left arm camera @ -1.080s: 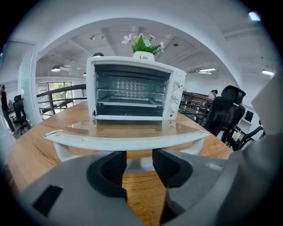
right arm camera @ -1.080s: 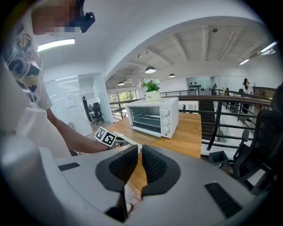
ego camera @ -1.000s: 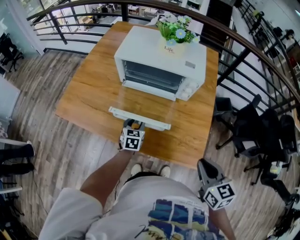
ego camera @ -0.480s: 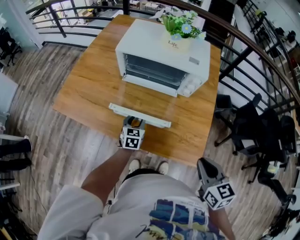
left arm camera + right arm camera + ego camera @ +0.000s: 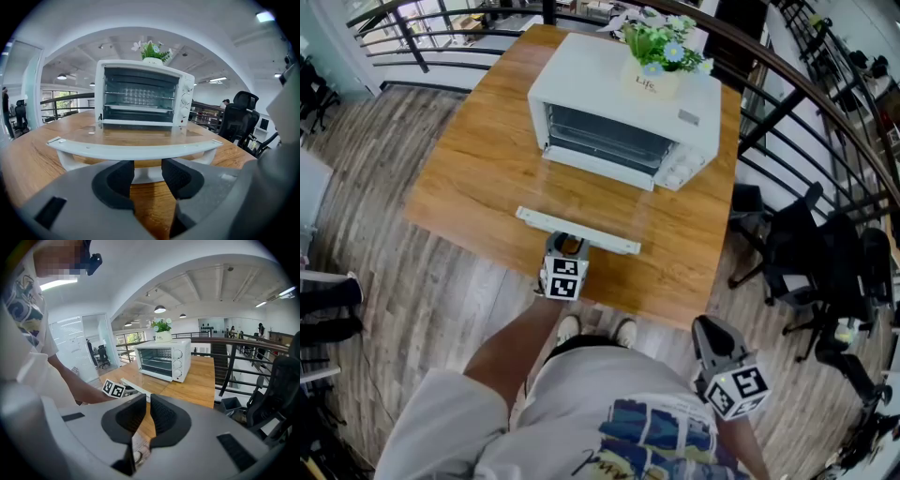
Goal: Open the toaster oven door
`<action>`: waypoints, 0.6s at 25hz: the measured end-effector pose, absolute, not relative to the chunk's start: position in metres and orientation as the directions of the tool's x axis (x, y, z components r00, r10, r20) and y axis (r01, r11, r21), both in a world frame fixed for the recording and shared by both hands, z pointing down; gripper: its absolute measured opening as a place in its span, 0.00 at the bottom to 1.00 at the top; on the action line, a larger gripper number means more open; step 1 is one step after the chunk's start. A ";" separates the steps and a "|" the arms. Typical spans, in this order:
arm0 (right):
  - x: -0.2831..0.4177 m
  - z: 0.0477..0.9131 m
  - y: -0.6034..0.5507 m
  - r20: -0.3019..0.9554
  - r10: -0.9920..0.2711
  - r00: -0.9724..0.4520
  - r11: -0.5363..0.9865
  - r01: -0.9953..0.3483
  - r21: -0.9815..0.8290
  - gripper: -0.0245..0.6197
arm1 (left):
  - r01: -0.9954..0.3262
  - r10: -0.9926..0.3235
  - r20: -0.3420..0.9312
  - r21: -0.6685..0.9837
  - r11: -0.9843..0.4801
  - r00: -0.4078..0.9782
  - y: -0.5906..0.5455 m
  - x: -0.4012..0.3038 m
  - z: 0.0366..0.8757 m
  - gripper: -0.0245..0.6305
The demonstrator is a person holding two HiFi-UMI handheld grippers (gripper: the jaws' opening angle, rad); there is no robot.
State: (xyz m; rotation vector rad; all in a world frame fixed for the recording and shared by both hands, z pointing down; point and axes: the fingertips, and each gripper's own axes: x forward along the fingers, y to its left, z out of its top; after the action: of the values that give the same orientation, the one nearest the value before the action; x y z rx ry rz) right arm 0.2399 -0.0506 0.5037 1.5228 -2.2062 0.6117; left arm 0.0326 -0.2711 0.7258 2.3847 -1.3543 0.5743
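Wood table: honey-brown top that fills the head view from 10 to 2 o'clock, with plank floor around it.
Toaster oven: white, standing toward 12 o'clock on the table, its open mouth facing the person and wire racks visible inside.
Oven door: folded all the way down and lying flat. The wood shows through its glass, and it reaches from the oven's mouth toward 6 o'clock.
Door handle: long white bar along the door's near edge, seen as a pale arc across the left gripper view.
Left gripper: at 6 o'clock of the handle, right up against it. In its own view the two dark pads stand apart, bare wood shows in the gap, and the bar crosses just past their tips, so they are not pinched on it.
Left marker cube: at 6 o'clock of those jaws, above the person's forearm.
Right gripper: low at 5 o'clock in the head view, off the table and well apart from the oven. In its own view the pads are drawn together to a thin slit with nothing in it.
Potted plant: green leaves and pale flowers in a cream pot, on the oven's top toward 1 o'clock.
Knobs: white, in a column at the 3 o'clock end of the oven's front.
Railing: dark, curving from 12 to 3 o'clock.
Black office chairs: beyond the railing at 3 o'clock.
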 end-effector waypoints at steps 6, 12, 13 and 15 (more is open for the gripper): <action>0.240 0.505 -0.051 0.544 -0.773 -0.327 0.305 -0.943 -0.134 0.08 | -0.867 -0.732 0.500 0.082 -0.492 0.463 -0.271 0.033 0.728 0.30; 0.233 0.504 -0.054 0.534 -0.775 -0.337 0.313 -0.940 -0.137 0.08 | -0.868 -0.734 0.502 0.075 -0.491 0.458 -0.271 0.033 0.728 0.30; 0.232 0.504 -0.054 0.533 -0.776 -0.337 0.314 -0.939 -0.137 0.08 | -0.868 -0.733 0.502 0.075 -0.491 0.458 -0.271 0.033 0.728 0.30; 0.232 0.504 -0.054 0.533 -0.776 -0.337 0.314 -0.940 -0.136 0.08 | -0.868 -0.733 0.502 0.077 -0.491 0.459 -0.271 0.033 0.729 0.30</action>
State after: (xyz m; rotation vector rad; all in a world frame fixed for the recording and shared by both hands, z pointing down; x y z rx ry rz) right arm 0.2323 -0.0542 0.5041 1.5310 -2.2173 0.6093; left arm 0.0332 -0.2707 0.7286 2.3913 -1.3614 0.5883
